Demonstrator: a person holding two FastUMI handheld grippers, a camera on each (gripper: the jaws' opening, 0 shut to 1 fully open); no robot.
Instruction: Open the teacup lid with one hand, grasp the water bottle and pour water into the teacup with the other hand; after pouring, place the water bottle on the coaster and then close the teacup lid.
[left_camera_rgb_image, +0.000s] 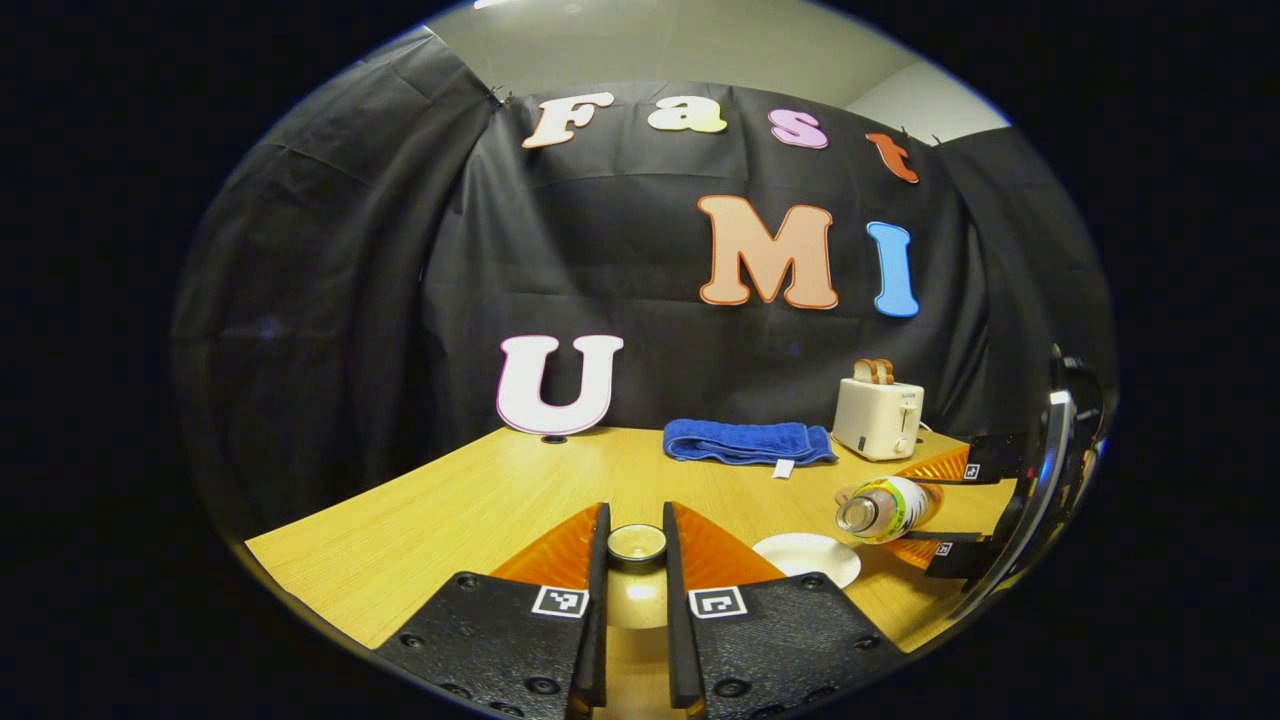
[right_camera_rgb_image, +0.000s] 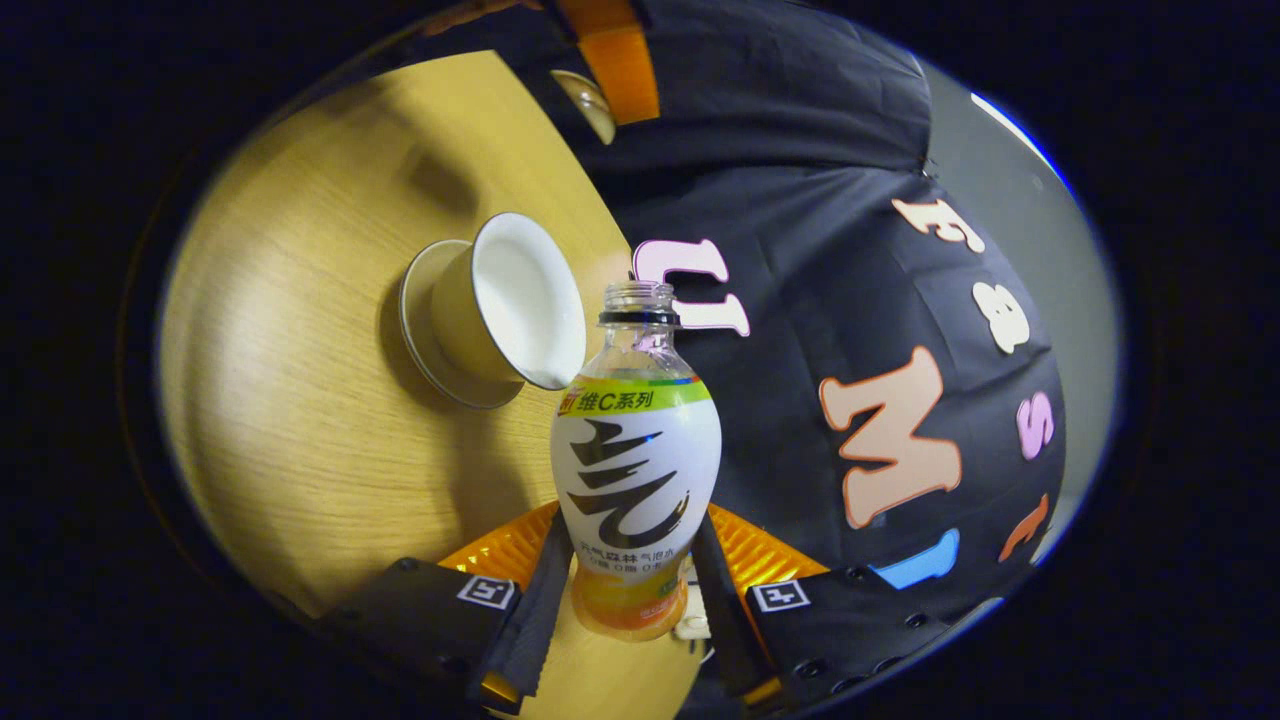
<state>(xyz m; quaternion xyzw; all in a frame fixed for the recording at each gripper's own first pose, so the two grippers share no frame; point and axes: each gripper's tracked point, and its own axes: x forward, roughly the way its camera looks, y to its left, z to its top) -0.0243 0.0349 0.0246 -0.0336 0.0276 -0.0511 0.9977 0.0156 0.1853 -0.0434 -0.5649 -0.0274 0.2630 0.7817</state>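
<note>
Left gripper view puts my left gripper (left_camera_rgb_image: 636, 560) at six o'clock, its two fingers clamped on the knob of the teacup lid (left_camera_rgb_image: 637, 543), which I hold lifted clear so the cup stays uncovered for pouring. At about three o'clock in that view my right gripper (left_camera_rgb_image: 965, 515) grips the water bottle (left_camera_rgb_image: 885, 508), tipped onto its side with the uncapped mouth pointing toward me; below it, near five o'clock, lies a white disc (left_camera_rgb_image: 808, 557) that I take for the coaster, ready to receive the bottle afterward. In the right gripper view the right gripper (right_camera_rgb_image: 628, 590) has both fingers pressed on the lower body of the water bottle (right_camera_rgb_image: 636, 470), whose neck reaches toward the centre, with the open mouth just beside the rim of the teacup (right_camera_rgb_image: 500, 305) at ten o'clock; the cup sits on its saucer, and I cannot tell whether any water is flowing. All this rests on a light wooden table (left_camera_rgb_image: 440, 500). Toward the back, at two o'clock in the left gripper view, a folded blue towel (left_camera_rgb_image: 748, 441) and a white toaster (left_camera_rgb_image: 879, 417) with bread in its slots stand before the booth's black cloth.
</note>
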